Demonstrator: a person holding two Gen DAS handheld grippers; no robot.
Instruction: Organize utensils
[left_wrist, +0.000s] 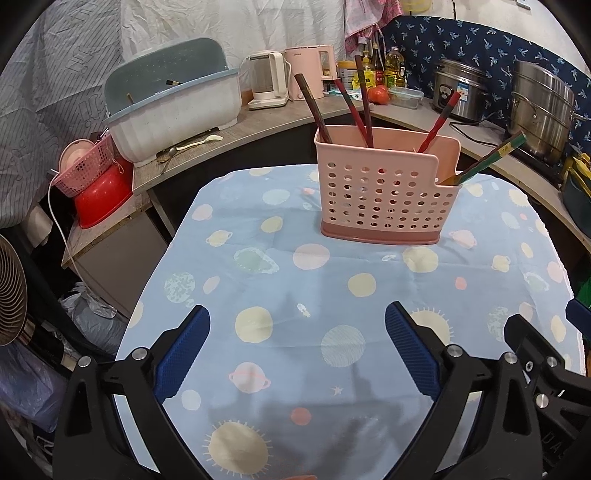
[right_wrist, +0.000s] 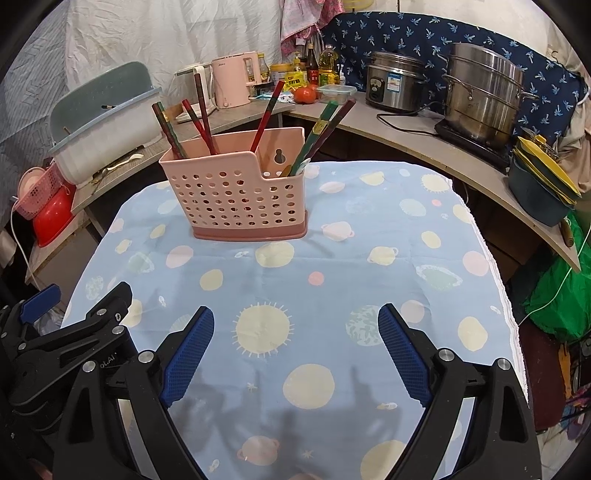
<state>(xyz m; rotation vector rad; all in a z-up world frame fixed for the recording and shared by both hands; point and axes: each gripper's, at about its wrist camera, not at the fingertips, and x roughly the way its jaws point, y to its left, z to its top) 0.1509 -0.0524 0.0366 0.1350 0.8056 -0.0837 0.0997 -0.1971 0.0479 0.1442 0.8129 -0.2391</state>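
A pink perforated utensil holder (left_wrist: 384, 192) (right_wrist: 236, 195) stands upright at the far side of a table covered with a blue planet-print cloth (left_wrist: 295, 295) (right_wrist: 332, 266). Several red and dark chopsticks (left_wrist: 354, 99) (right_wrist: 201, 118) lean in its taller section. A green-patterned pair (left_wrist: 487, 158) (right_wrist: 321, 133) rests in the lower right section. My left gripper (left_wrist: 297, 321) hovers open over the near cloth, nothing between its blue pads. My right gripper (right_wrist: 295, 321) is open beside it, also empty. Each gripper shows at the edge of the other's view.
Behind the table runs a curved counter (left_wrist: 258, 125) with a white and grey dish drainer (left_wrist: 173, 110), kettles, bottles, a tomato (right_wrist: 306, 94), a rice cooker (right_wrist: 395, 83) and a steel steamer pot (right_wrist: 480, 92). A spoon (left_wrist: 192, 146) lies on the counter. A red bowl (left_wrist: 101, 199) sits lower left.
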